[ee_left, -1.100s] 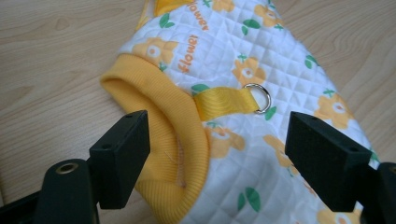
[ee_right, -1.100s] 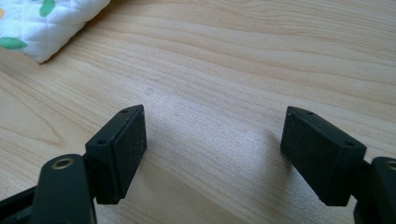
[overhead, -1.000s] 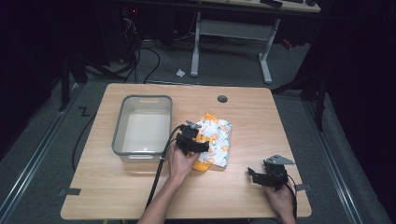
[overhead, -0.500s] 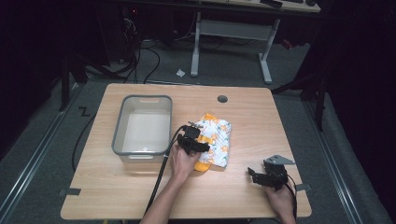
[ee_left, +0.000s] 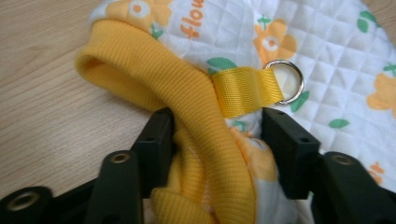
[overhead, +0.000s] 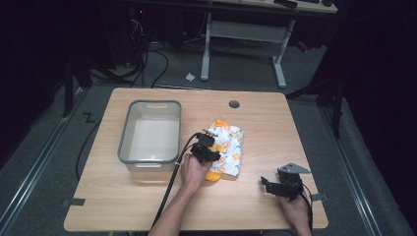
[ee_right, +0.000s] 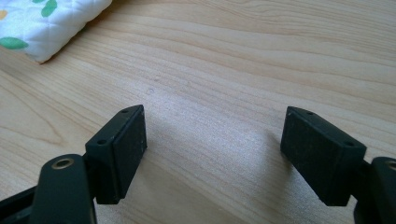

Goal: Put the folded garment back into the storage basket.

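A white quilted garment with orange flowers and yellow ribbed trim lies in the middle of the table. My left gripper sits at its near left edge. In the left gripper view the jaws have just been closing, and both pads now press a bunched fold of the yellow ribbed cuff in the left gripper. A yellow webbing loop with a metal ring lies just past the jaws. My right gripper rests open near the table's front right, over bare wood, with a corner of the garment farther off.
A grey plastic bin, empty, stands left of the garment. A round cable hole is in the wooden table behind the garment. The left gripper's cable trails back over the front edge. A desk frame stands on the floor beyond.
The left hand has edged slightly onto the garment's near edge. The garment, the bin and the right gripper lie as before.
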`<control>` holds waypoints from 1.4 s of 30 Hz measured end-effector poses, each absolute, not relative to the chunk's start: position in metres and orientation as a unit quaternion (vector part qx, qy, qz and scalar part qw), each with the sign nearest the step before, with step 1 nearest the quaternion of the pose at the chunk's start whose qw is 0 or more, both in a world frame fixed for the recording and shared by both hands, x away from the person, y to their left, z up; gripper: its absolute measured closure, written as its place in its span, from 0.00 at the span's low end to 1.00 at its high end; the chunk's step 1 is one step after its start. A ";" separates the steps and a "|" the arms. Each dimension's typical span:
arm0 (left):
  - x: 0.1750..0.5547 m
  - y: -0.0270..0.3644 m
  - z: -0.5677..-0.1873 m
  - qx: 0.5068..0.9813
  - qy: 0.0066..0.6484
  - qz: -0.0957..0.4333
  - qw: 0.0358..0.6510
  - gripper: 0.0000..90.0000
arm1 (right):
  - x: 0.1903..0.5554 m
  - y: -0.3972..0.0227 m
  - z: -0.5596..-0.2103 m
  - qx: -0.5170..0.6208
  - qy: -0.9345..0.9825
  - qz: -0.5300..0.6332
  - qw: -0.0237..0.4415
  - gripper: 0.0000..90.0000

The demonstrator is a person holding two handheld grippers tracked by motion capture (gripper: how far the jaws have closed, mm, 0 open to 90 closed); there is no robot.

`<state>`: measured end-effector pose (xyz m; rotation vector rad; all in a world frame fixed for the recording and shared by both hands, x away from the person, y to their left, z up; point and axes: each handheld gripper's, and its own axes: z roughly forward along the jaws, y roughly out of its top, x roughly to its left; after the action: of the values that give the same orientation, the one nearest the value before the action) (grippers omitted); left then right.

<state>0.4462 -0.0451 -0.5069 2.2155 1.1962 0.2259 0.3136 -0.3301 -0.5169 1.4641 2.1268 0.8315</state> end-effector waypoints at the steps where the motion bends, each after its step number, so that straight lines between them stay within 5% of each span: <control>1: 0.446 -0.045 -0.507 0.835 0.451 0.085 0.302 0.58 | 0.314 -0.330 -0.517 0.527 0.766 0.299 0.213 0.25; 6: 0.445 -0.046 -0.506 0.837 0.443 0.061 0.316 0.75 | 0.314 -0.330 -0.517 0.527 0.766 0.300 0.213 0.25; 11: 0.444 -0.045 -0.504 0.837 0.437 0.058 0.325 0.81 | 0.314 -0.330 -0.517 0.527 0.766 0.300 0.213 0.25; 42: 0.418 -0.009 -0.439 0.802 0.406 0.032 0.437 0.83 | 0.314 -0.330 -0.517 0.528 0.766 0.300 0.212 0.25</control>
<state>0.4176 -0.0086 -0.4391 1.9948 1.0091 0.0786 0.3136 -0.3301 -0.5168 1.4672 2.1272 0.8322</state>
